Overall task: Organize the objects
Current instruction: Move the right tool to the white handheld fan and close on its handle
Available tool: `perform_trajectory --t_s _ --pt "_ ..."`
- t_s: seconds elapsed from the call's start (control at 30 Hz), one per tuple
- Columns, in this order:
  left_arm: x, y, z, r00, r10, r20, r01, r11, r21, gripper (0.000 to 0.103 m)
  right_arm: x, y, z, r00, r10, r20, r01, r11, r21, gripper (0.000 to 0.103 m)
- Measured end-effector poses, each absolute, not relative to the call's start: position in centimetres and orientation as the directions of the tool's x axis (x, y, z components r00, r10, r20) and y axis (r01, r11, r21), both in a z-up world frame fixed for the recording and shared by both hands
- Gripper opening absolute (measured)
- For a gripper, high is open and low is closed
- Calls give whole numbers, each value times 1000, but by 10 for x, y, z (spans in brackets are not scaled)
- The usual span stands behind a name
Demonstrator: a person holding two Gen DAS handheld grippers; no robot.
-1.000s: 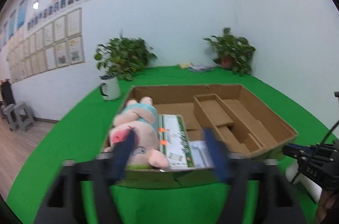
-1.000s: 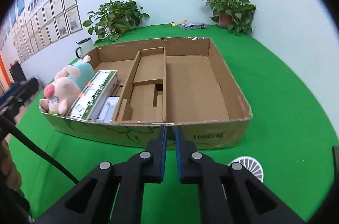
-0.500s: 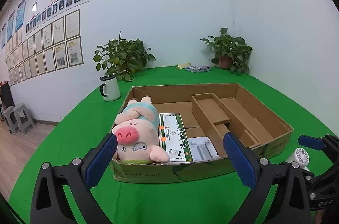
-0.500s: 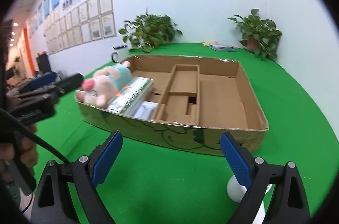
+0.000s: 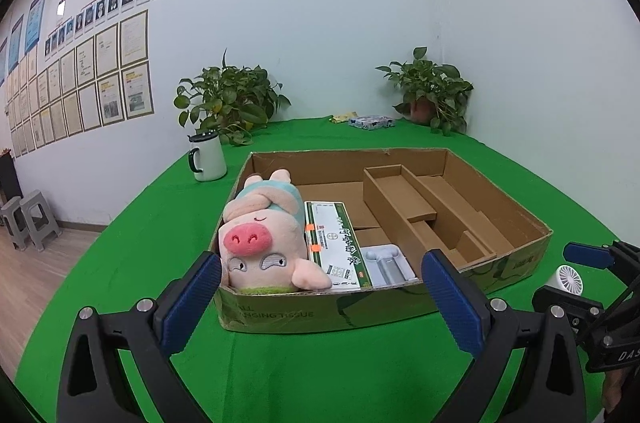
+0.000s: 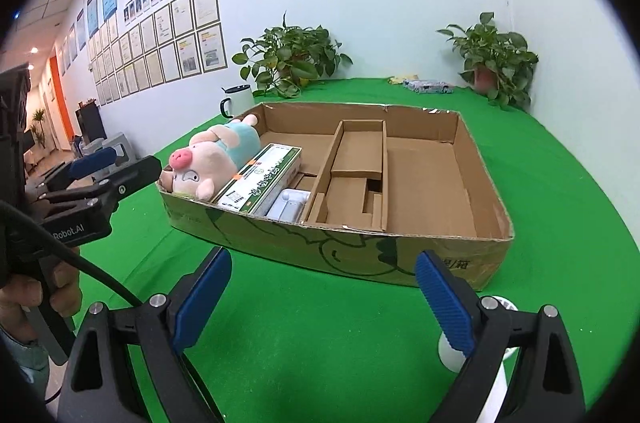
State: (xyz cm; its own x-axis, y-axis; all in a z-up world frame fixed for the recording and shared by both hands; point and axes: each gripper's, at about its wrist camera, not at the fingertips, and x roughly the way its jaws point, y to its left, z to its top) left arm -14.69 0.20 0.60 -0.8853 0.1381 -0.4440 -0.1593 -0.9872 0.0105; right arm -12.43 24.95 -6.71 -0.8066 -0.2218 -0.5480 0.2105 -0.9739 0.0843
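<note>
nearest to us, in the left wrist view, the left gripper [image 5: 320, 287] has black hard arms with silver screws and two blue ribbed pads; its jaws stand wide apart and nothing is between them. in the right wrist view the right gripper [image 6: 322, 297] is of the same make, and its jaws also stand wide apart with only the green cloth under them. the table [image 6: 320, 335] is covered by a smooth bright green cloth. just beside the right finger of the right gripper, on the cloth, stands a small white fan [image 6: 500, 307] of plastic, with a round grille; it is partly hidden by that finger. ahead of both grippers lies a wide shallow cardboard box [image 5: 320, 311], brown and matte inside, with green print on its outer wall, and with cardboard dividers that make long compartments. in its left compartment lies a soft pink plush pig [image 5: 264, 239] with a light blue body, on its back and with the snout toward the left gripper. touching its side is a long white and green carton [image 5: 336, 243], and beside that a white plastic tray [image 5: 388, 263] with moulded hollows. the right compartments hold nothing. behind the box, near the wall, stands a white glossy mug [image 5: 206, 157] with a dark handle, and farther are two leafy potted plants [image 5: 230, 103].
</note>
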Motion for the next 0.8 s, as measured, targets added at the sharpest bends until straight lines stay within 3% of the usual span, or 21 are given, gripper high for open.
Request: perform_trajectory --t_s 0.2,0.8 --pt "-160 -3 -6 -864 149 -481 -176 -984 12 100 -136 248 -69 -793 -252 -554 213 -968 135 94" --pt "-178 8 -18 -848 222 -480 -243 -970 -21 98 -142 241 -80 -781 -266 -565 270 -960 78 94"
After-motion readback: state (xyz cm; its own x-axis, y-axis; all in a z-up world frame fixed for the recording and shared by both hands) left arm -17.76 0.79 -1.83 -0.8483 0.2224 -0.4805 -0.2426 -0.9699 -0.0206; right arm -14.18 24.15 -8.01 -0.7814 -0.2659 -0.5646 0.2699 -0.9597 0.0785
